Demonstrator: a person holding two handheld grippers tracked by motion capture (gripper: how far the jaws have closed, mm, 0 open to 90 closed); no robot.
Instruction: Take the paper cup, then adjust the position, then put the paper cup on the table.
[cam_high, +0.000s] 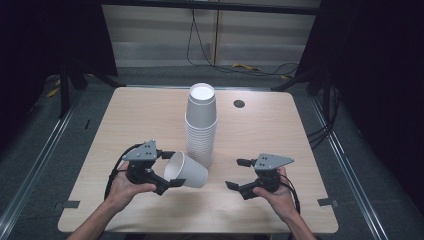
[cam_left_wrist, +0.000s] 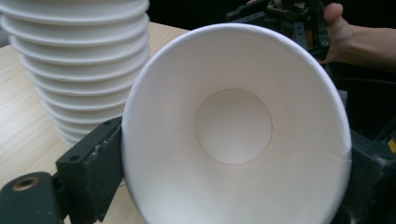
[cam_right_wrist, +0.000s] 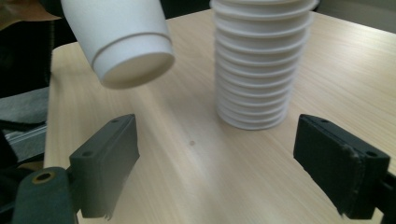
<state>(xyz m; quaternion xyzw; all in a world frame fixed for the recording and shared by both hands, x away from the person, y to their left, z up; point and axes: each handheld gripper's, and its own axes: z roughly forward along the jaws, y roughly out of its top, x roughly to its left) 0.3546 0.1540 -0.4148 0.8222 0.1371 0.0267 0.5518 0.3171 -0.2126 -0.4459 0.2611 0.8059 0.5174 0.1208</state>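
A: High view first. What do you see on the tabletop (cam_high: 260, 125)?

B: A tall stack of white paper cups (cam_high: 201, 127) stands in the middle. It is upright, with the open end of the top cup facing up.

A: Where is the single cup (cam_high: 186, 170)?

B: It is just beside the bottom of the stack, on the stack's left side. It lies tipped over sideways, up off the wood. Its flat bottom points toward the stack and its open mouth points away from it.

A: Who holds it?

B: The left tool (cam_high: 169, 168) does. Its two black jaws pinch the rim of the cup, one on each side. In the left gripper view you look right into the cup (cam_left_wrist: 233, 126), and a dark jaw sits against each side of its rim.

A: And the right tool (cam_high: 238, 173)?

B: It is on the other side of the stack, to the stack's right and nearer the person. Its jaws are spread wide with nothing between them.

A: What does the right gripper view show?

B: The stack (cam_right_wrist: 261, 60) stands ahead between the two spread jaws, and the tipped cup (cam_right_wrist: 123, 39) hangs to the left of the stack, bottom end toward the camera.

A: Anything else?

B: A small dark round hole (cam_high: 239, 104) sits in the wood behind the stack, a bit to its right.
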